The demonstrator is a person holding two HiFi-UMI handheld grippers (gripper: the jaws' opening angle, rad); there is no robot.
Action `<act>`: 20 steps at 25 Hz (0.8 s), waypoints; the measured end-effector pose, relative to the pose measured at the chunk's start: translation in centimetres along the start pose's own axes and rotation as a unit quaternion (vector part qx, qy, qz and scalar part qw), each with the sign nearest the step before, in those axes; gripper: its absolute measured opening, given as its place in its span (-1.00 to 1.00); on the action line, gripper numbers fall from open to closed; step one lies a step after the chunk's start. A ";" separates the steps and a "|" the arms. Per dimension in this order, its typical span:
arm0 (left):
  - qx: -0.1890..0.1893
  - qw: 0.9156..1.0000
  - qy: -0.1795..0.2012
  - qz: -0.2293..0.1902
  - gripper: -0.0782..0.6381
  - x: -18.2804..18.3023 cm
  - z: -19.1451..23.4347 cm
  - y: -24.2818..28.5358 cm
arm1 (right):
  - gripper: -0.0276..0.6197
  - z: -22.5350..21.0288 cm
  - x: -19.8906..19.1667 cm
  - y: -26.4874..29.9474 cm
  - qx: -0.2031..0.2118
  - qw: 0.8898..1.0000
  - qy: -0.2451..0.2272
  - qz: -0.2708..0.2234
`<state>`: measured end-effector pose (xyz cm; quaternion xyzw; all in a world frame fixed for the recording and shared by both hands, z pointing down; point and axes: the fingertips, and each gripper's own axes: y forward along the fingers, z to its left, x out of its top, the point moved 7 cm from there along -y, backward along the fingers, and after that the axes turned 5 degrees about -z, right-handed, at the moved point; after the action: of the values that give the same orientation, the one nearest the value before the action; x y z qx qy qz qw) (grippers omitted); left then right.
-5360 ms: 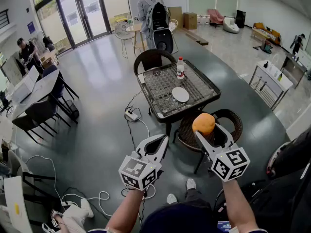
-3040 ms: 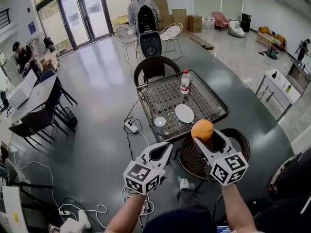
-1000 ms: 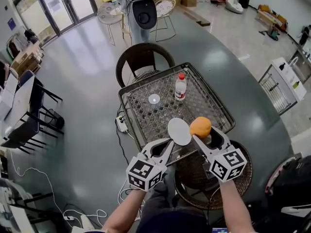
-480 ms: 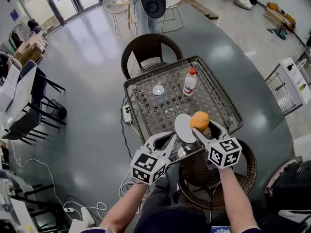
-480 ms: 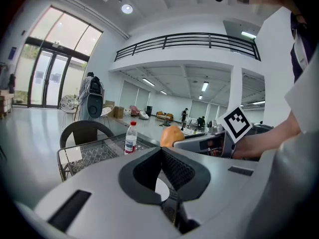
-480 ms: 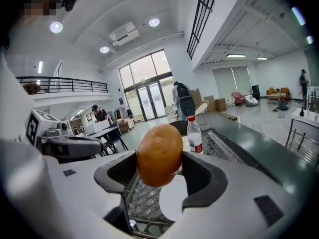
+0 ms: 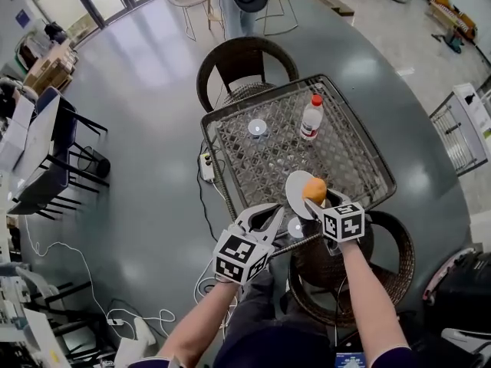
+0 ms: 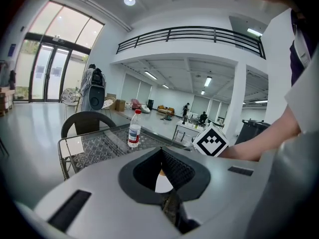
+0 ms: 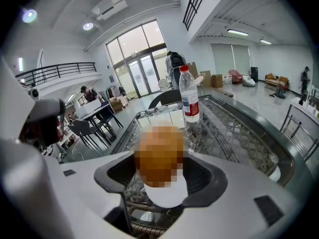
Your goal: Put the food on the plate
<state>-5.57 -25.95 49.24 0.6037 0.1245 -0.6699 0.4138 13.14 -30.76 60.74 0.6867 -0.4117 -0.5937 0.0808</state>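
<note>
An orange (image 7: 314, 189) sits between the jaws of my right gripper (image 7: 315, 195), which is shut on it. The fruit hangs just over a white plate (image 7: 296, 195) near the front edge of the wicker-framed glass table (image 7: 230, 159). In the right gripper view the orange (image 9: 160, 156) is blurred by a mosaic patch, with the plate (image 9: 168, 197) directly below it. My left gripper (image 7: 270, 211) is shut with nothing in it, just off the table's front edge to the left of the plate. Through its jaws, the left gripper view shows a sliver of the plate (image 8: 163, 183).
A water bottle (image 7: 311, 117) and a small glass (image 7: 258, 127) stand farther back on the table. A small round disc (image 7: 295, 226) lies at the front rim. One wicker chair (image 7: 245, 64) stands behind the table, another (image 7: 387, 263) under my right arm. A power strip (image 7: 205, 165) lies on the floor.
I have come up to the table over these seconds. My right gripper has carried the orange forward and down over the plate. The left gripper stays shut near the front edge.
</note>
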 end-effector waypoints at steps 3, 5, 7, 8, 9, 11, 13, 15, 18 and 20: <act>-0.001 1.000 -0.005 0.009 -0.76 -0.7 0.3 0.4 | -0.03 -0.4 -1.2 1.6 -0.002 1.000 0.001 0.031; -0.002 1.000 -0.010 0.013 -0.76 -1.2 0.6 0.6 | -0.03 -0.5 -1.9 2.5 -0.006 0.999 -0.001 0.049; -0.002 1.000 -0.015 0.016 -0.76 -1.4 0.8 0.6 | -0.03 -0.5 -2.1 3.4 -0.010 0.998 -0.008 0.066; -0.003 1.000 -0.018 0.018 -0.76 -1.5 0.9 0.6 | -0.03 -0.5 -2.2 3.7 -0.012 0.997 -0.012 0.075; -0.004 1.000 -0.021 0.020 -0.76 -1.6 1.0 0.6 | -0.03 -0.6 -2.2 4.0 -0.014 0.996 -0.015 0.083; -0.006 0.999 -0.025 0.024 -0.76 -1.8 1.1 0.6 | -0.03 -0.8 -2.3 4.5 -0.017 0.995 -0.021 0.097; -0.008 0.999 -0.027 0.028 -0.76 -2.2 1.2 0.6 | -0.03 -0.9 -2.5 5.0 -0.021 0.994 -0.023 0.105; -0.009 0.999 -0.031 0.033 -0.76 -2.6 1.4 0.7 | -0.03 -0.9 -2.6 5.4 -0.020 0.994 -0.021 0.106; -0.012 0.999 -0.034 0.036 -0.76 -2.9 1.4 0.7 | -0.03 -0.7 -2.7 5.7 -0.009 0.994 -0.020 0.105; -0.013 0.999 -0.035 0.037 -0.76 -2.8 1.5 0.7 | -0.03 -0.6 -2.7 5.8 -0.011 0.994 -0.021 0.105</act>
<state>-6.28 -26.25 52.34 0.5790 0.0963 -0.6729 0.4503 11.10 -32.97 66.44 0.6261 -0.4764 -0.6008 0.1418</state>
